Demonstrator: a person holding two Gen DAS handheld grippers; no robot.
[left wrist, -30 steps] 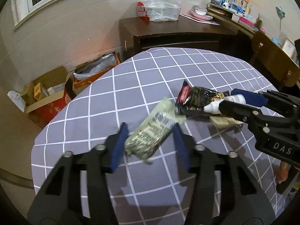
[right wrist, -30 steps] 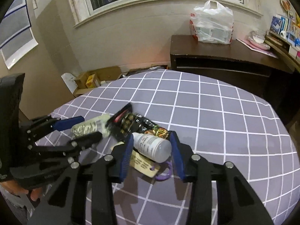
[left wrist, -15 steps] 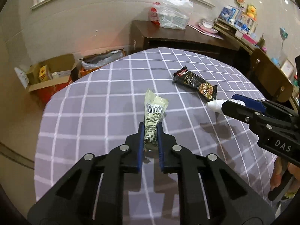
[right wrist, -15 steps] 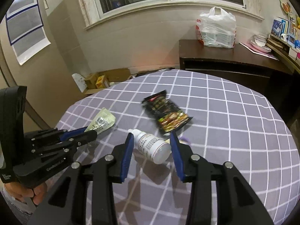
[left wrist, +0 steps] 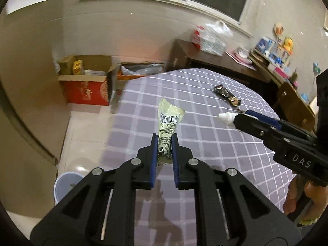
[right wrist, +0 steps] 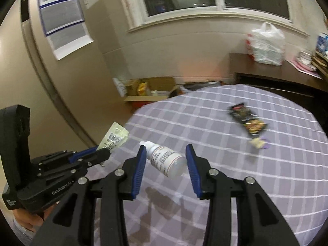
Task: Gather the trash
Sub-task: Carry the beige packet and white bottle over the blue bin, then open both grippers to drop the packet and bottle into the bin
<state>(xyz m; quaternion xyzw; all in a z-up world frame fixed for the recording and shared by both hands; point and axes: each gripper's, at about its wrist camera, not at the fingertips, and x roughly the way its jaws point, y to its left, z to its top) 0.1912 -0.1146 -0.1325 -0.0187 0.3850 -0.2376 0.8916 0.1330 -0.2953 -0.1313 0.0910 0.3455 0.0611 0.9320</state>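
Round table in a purple checked cloth (left wrist: 205,143). My left gripper (left wrist: 164,143) pinches a pale green wrapper (left wrist: 167,127) low; the right gripper (right wrist: 166,160) clamps a small white plastic bottle (right wrist: 166,162) skewed. Either might slip before reaching the pale blue bin (left wrist: 65,186).

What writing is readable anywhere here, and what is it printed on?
"DAS": right tongs, on the black body.
"GenRobot.AI": left tongs, on the black body.
Pale wrapper: barcode with digits and print, too small to read.
White bottle: label print too blurred.
Red box: pale characters, not legible.
Black wrapper: blurred.
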